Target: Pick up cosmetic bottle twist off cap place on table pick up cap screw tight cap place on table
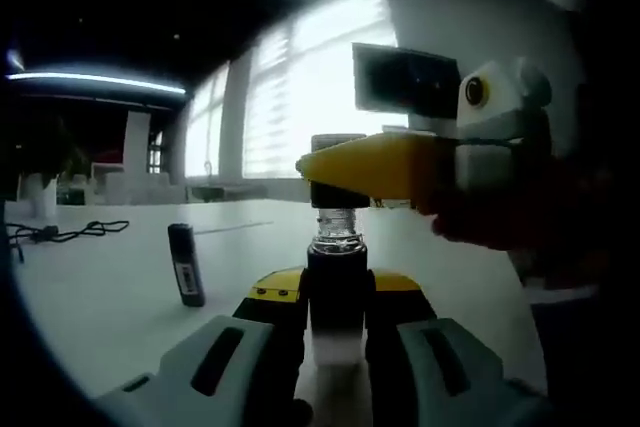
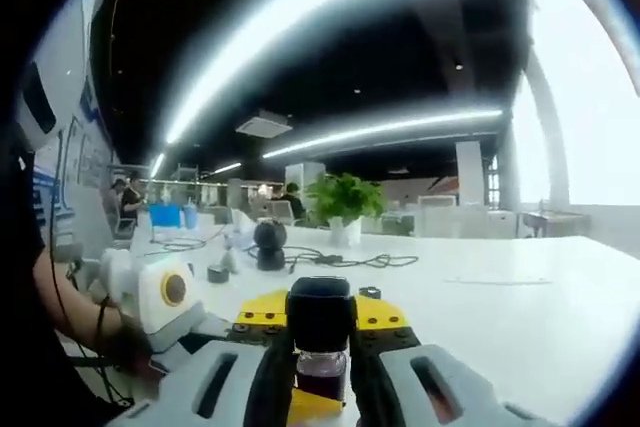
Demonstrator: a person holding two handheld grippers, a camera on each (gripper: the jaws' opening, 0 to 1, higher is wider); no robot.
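The cosmetic bottle (image 1: 335, 232) stands upright between my own jaws in the left gripper view: dark body, clear ribbed neck. My left gripper (image 1: 337, 297) is shut on its body. From the right, the yellow jaws of my right gripper (image 1: 335, 169) are clamped across the black cap (image 1: 338, 142) on top. In the right gripper view the cap (image 2: 320, 312) sits between my right gripper (image 2: 320, 322) jaws, with the bottle (image 2: 320, 372) beneath it. The left gripper's yellow jaw (image 2: 315, 405) is under it.
A small black tube (image 1: 185, 265) stands on the white table (image 1: 100, 297), with a cable (image 1: 70, 232) behind it. Across the table (image 2: 520, 297) are a round black object (image 2: 268, 242), a cable (image 2: 340, 260) and a potted plant (image 2: 345, 197). A person's arm (image 2: 50, 317) is on the left.
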